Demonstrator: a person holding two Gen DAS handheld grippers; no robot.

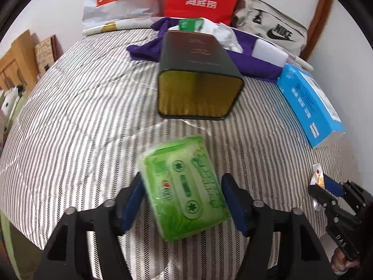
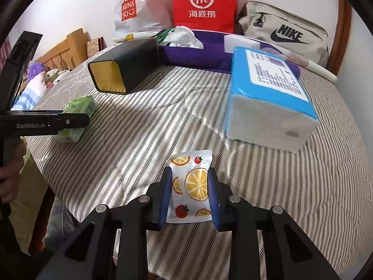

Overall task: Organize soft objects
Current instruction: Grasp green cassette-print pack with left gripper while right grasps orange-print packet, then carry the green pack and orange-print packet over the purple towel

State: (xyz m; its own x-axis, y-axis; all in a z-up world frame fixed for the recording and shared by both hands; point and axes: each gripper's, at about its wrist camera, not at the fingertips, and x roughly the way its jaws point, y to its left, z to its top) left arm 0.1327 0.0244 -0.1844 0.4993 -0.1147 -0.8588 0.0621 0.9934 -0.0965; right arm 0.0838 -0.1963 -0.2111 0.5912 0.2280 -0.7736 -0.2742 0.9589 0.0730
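A green tissue pack (image 1: 184,193) lies tilted on the striped bedcover (image 1: 81,116) between the fingers of my left gripper (image 1: 181,182). The pads stand close beside it, with a thin gap on the right, so the gripper is open. In the right wrist view the same pack (image 2: 79,107) rests on the bed under the left gripper (image 2: 77,119). My right gripper (image 2: 190,172) is shut on a white packet printed with lemons and strawberries (image 2: 191,182), both blue pads against its sides. A black tin with a gold inside (image 1: 200,77) lies on its side ahead, mouth towards me.
A large blue tissue pack (image 2: 268,98) lies at the right. Purple cloth (image 2: 193,56), a white plastic bag (image 2: 184,36), a red paper bag (image 2: 202,2), a Miniso bag (image 2: 135,7) and a beige Nike bag (image 2: 286,35) line the far wall. A person's hand (image 2: 9,184) shows at the left.
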